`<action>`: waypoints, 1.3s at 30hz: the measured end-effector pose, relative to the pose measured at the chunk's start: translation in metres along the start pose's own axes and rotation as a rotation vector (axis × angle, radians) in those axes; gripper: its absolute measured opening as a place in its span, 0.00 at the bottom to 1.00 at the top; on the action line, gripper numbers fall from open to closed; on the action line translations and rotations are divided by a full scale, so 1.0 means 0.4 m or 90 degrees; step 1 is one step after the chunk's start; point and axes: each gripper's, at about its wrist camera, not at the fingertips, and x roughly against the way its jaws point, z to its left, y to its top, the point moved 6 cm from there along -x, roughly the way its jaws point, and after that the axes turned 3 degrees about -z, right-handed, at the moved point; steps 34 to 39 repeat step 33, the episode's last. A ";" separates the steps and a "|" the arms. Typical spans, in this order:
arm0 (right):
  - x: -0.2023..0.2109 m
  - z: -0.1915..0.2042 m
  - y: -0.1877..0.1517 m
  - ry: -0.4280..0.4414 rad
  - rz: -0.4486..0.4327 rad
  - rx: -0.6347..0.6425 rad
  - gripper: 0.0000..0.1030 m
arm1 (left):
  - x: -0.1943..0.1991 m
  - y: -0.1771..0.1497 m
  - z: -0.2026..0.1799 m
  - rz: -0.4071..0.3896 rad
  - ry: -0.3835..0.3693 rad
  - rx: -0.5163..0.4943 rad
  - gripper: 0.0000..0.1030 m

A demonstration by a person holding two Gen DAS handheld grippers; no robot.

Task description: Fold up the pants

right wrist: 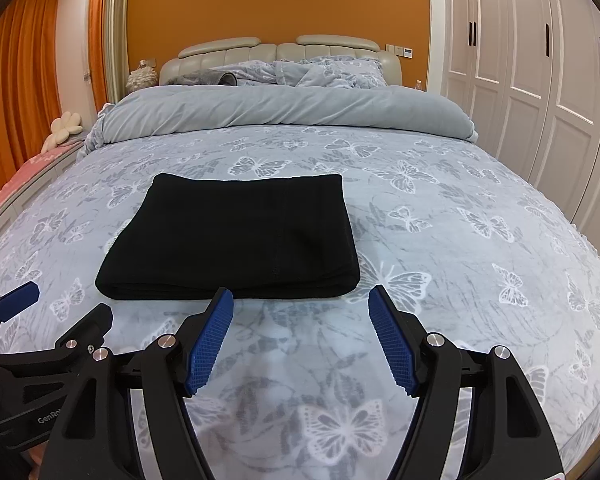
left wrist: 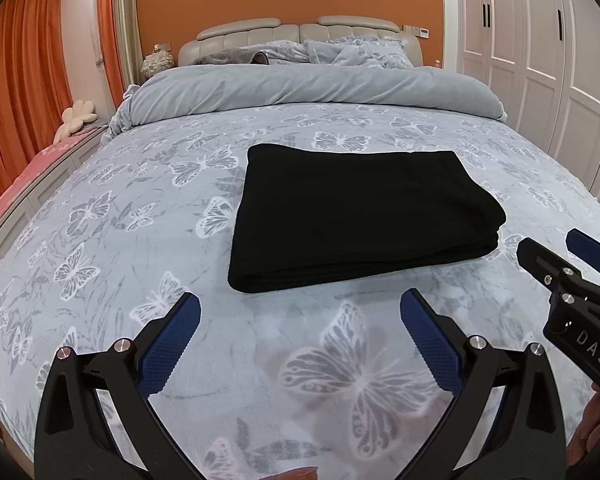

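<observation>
Currently black pants (left wrist: 356, 216) are lying folded in a flat stack on the butterfly bedspread (left wrist: 140, 240). Left gripper (left wrist: 300, 312) and right gripper (right wrist: 300, 304) are hovering just short of the pants' near edge, fingers spread, holding nothing.

Left gripper (left wrist: 300, 310) and right gripper (right wrist: 301, 302): each is showing two black plastic fingers with triangular cut-outs, silver round screws (left wrist: 122, 345) at the joints, and blue ribbed pads (right wrist: 210, 342) on the inner faces. White letters "DAS" (left wrist: 592, 347) are appearing on the right gripper's side; "GenRo" (right wrist: 49, 419) is showing on the left one's body.
</observation>
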 end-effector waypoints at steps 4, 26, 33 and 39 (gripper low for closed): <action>0.000 -0.002 0.000 0.000 0.000 -0.001 0.66 | 0.000 -0.001 0.001 0.000 0.001 0.000 0.95; -0.004 -0.009 -0.007 0.001 0.006 -0.004 0.66 | -0.006 -0.002 0.013 0.002 -0.016 0.021 0.95; -0.002 -0.019 -0.013 -0.005 0.007 -0.008 0.66 | -0.015 -0.005 0.016 0.007 -0.001 0.011 0.95; -0.002 -0.019 -0.013 -0.005 0.007 -0.008 0.66 | -0.015 -0.005 0.016 0.007 -0.001 0.011 0.95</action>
